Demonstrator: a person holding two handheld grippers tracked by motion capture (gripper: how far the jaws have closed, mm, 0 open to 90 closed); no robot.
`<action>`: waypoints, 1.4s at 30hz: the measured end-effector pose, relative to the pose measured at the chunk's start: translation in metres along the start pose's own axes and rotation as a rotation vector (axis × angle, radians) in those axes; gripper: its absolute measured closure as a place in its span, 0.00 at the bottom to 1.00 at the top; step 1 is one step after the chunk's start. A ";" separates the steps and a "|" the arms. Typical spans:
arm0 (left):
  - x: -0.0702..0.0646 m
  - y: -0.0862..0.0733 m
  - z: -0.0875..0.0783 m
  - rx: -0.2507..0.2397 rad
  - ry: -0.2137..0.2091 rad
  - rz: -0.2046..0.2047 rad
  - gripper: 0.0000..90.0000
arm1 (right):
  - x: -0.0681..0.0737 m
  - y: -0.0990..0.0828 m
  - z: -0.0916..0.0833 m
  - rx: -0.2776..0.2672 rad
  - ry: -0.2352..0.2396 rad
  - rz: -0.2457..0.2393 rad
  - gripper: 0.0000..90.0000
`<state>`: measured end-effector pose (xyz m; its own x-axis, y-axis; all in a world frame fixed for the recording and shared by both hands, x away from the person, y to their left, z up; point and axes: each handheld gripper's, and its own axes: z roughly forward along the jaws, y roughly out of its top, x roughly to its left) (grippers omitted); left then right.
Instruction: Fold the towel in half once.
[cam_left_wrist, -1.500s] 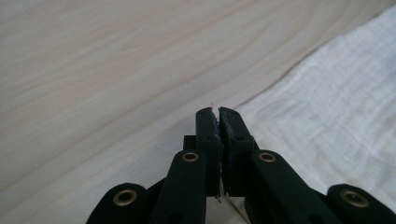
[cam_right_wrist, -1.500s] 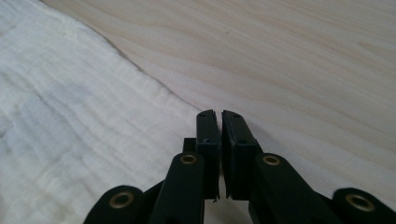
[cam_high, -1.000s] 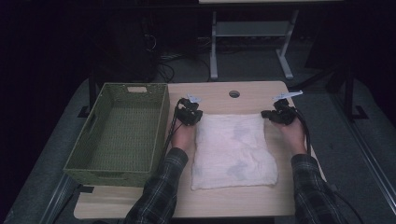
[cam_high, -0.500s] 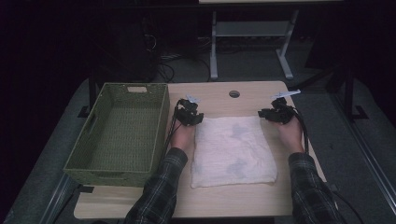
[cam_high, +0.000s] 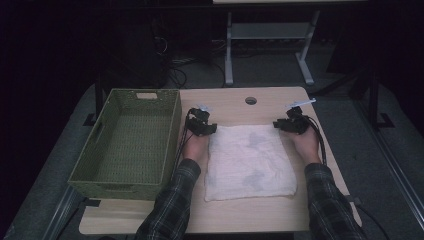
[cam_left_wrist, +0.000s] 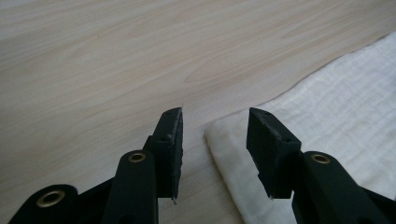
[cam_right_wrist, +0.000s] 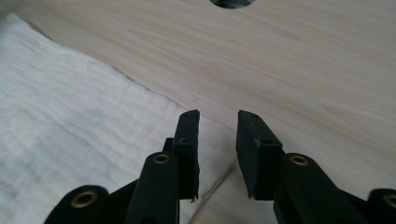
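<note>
A white cloth (cam_high: 247, 160) lies flat on the wooden table (cam_high: 235, 102), its far edge between my two grippers. My left gripper (cam_high: 201, 123) rests at the cloth's far left corner. In the left gripper view it (cam_left_wrist: 215, 114) stands open, and the corner of the cloth (cam_left_wrist: 327, 102) lies on the table between the jaws. My right gripper (cam_high: 291, 123) sits at the far right corner. In the right gripper view it (cam_right_wrist: 218, 114) is open with a narrower gap, low over the cloth's (cam_right_wrist: 70, 116) corner edge.
A green woven basket (cam_high: 127, 102) stands at the table's left side, close to my left forearm. A round cable hole (cam_high: 251, 100) is in the tabletop beyond the cloth. Bare wood (cam_left_wrist: 116, 56) lies ahead of both grippers.
My right gripper has edged a little left, toward the cloth's far right corner. The left gripper and the cloth have hardly moved.
</note>
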<state>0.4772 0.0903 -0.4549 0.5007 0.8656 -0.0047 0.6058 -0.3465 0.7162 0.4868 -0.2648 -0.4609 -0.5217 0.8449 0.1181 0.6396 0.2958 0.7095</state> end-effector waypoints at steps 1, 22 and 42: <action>0.000 0.000 0.001 -0.002 -0.001 -0.003 0.62 | 0.000 -0.001 0.002 0.006 -0.001 0.002 0.77; -0.007 -0.006 0.013 0.038 -0.063 0.028 0.92 | -0.004 -0.005 0.010 0.035 -0.001 0.017 0.97; -0.007 0.018 -0.012 -0.063 -0.033 0.014 0.96 | -0.006 0.009 -0.018 -0.041 -0.028 0.036 1.00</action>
<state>0.4767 0.0827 -0.4336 0.5299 0.8479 -0.0168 0.5588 -0.3342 0.7590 0.4858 -0.2749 -0.4429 -0.4828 0.8668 0.1248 0.6338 0.2475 0.7328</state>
